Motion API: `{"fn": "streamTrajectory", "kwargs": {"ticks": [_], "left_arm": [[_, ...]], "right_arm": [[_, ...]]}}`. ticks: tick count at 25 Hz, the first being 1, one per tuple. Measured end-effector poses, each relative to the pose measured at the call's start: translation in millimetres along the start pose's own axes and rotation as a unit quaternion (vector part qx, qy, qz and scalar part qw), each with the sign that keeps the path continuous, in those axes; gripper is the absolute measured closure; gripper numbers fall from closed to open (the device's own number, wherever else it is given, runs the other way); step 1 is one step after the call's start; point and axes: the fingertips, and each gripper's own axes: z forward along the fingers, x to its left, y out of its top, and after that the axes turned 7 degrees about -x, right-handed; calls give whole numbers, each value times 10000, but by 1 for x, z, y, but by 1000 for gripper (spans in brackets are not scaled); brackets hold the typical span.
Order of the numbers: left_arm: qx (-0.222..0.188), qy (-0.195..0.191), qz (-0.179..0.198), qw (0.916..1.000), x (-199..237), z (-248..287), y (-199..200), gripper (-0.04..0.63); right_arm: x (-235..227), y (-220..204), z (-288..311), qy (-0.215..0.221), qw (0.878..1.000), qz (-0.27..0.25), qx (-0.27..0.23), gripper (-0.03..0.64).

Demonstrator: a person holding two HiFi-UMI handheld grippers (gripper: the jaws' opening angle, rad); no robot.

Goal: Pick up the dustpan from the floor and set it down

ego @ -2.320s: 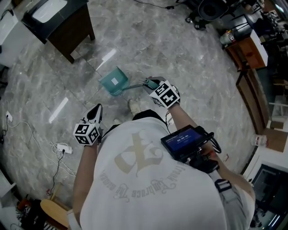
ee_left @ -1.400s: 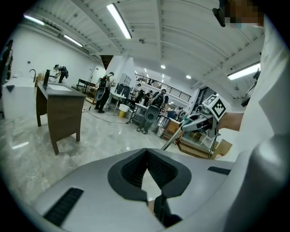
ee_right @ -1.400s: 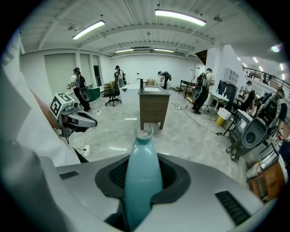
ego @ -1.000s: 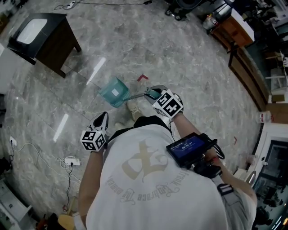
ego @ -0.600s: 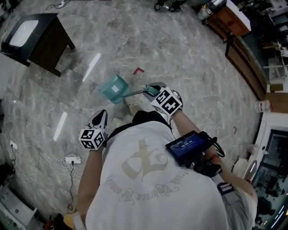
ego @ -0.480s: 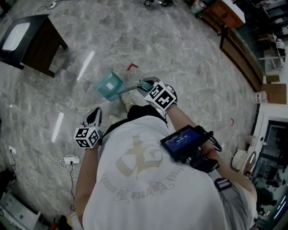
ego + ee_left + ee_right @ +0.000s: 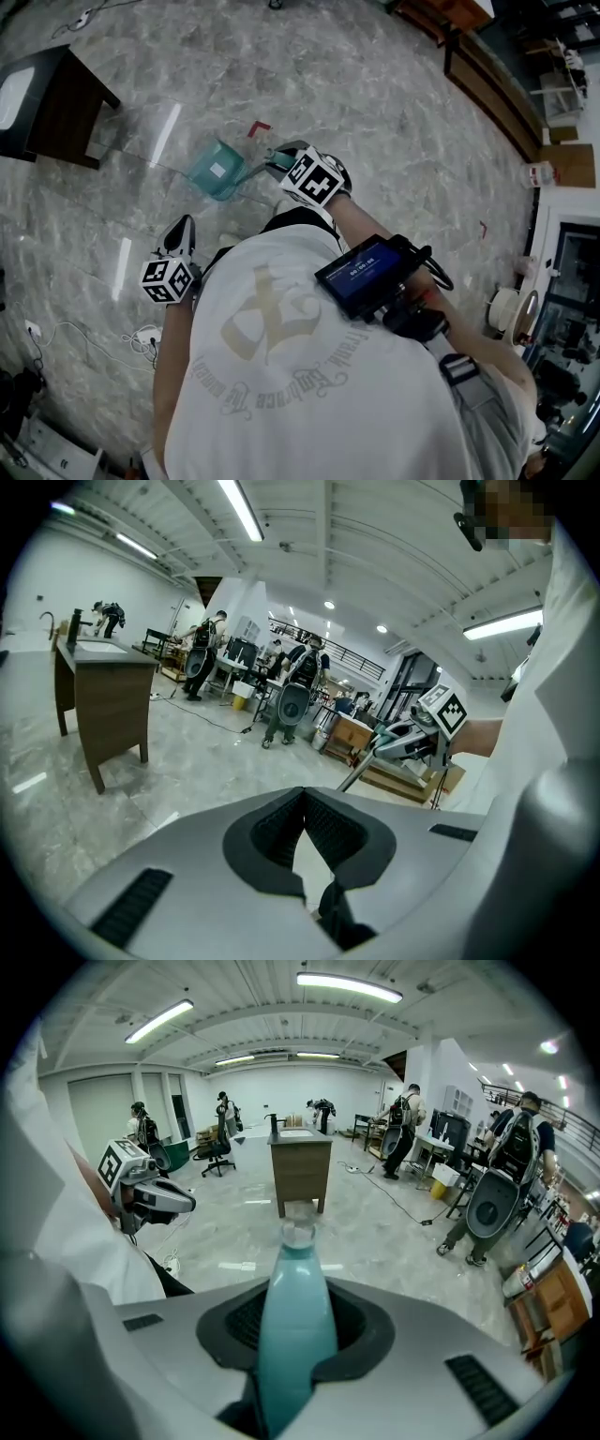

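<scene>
- While we look down over the person's shoulders, the right gripper [image 7: 278,159] reaches out ahead over the grey marble floor [image 7: 394,112].
- Its fingers [image 7: 358,1327] are clamped on the teal grip [image 7: 296,1307] of the dustpan [image 7: 217,171], and that grip fills the gap between them in the right gripper view.
- A thin metal rod [image 7: 251,172] runs from the grip to the dustpan's scoop, which sits low, to the left of the right gripper in the head view; we cannot tell whether it touches the floor.
- The left gripper [image 7: 180,228] hangs at the person's left side, well apart from the dustpan. Its fingers [image 7: 279,833] are together with nothing between them.
- A dark table [image 7: 56,103] stands on the floor beyond and to the left of the dustpan.
- A small red mark [image 7: 255,127] lies on the floor just beyond the dustpan.
- White cables [image 7: 141,337] lie on the floor near the left gripper.
</scene>
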Motion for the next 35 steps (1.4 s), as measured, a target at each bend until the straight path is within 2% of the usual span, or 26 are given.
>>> {"fn": "streamTrajectory", "kwargs": {"ticks": [3,7,12,24,35], "left_arm": [[0,69,-12,10000,-2,8,3,584],[64,119,-41,9999,-38,57,13,584],[143,81,26,9999,-63,88,20,584],[602,-68,179,9980,-100,134,16,584],[857,-52,198,9961,-130,155,11,584]], "right_arm": [[-10,-9,-2,-3,10000,-32,13,512],[-58,-34,-25,84,9999,63,69,512],[-88,-55,-37,115,9998,39,184,512],[-130,-122,-37,25,9987,293,410,512],[-162,-187,-21,39,9972,-74,738,512]]}}
